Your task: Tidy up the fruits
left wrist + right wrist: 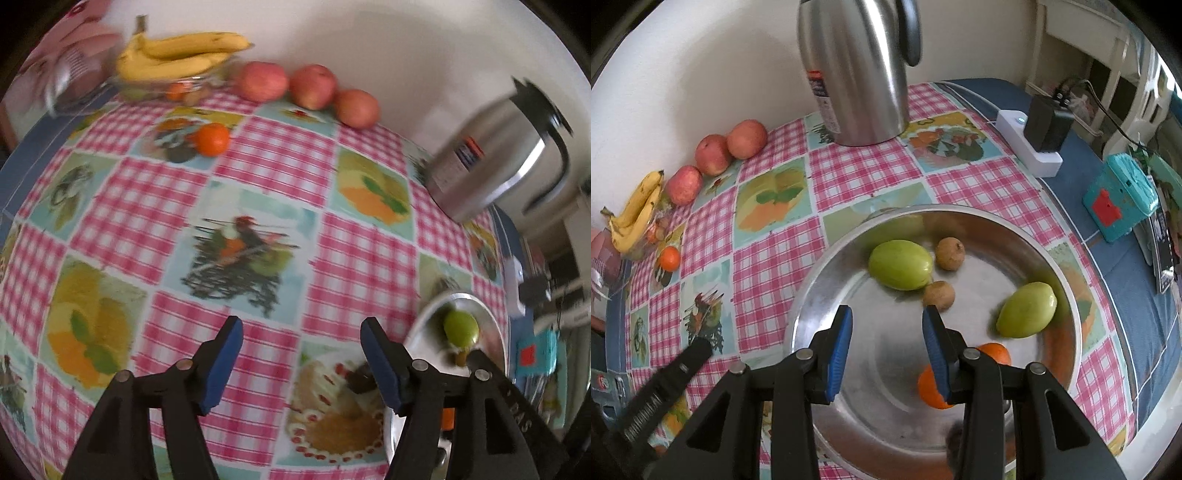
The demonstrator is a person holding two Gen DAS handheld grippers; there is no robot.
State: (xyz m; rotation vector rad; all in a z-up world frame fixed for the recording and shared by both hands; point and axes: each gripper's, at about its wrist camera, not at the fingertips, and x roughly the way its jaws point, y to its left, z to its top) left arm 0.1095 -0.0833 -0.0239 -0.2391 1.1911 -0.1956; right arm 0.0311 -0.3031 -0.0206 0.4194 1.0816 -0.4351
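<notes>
In the right wrist view my right gripper [886, 314] hangs open and empty over a round metal plate [997, 251]. The plate holds two green fruits [900, 264], two small brown fruits [950, 253] and two oranges [995, 352]. My left gripper [301, 326] is open over the checked tablecloth, left of the plate [424, 347], with nothing between its fingers. Along the far wall lie three red apples [312, 85]. Beside them bananas [177, 51] rest on a glass bowl [162, 86]. A loose orange [212, 139] sits in front of the bowl.
A steel jug [857, 74] stands behind the plate by the wall. To the right, on the blue cover, are a white power strip with a black adapter [1034, 147] and a teal box [1119, 199]. A pink package [74, 55] stands at the far left.
</notes>
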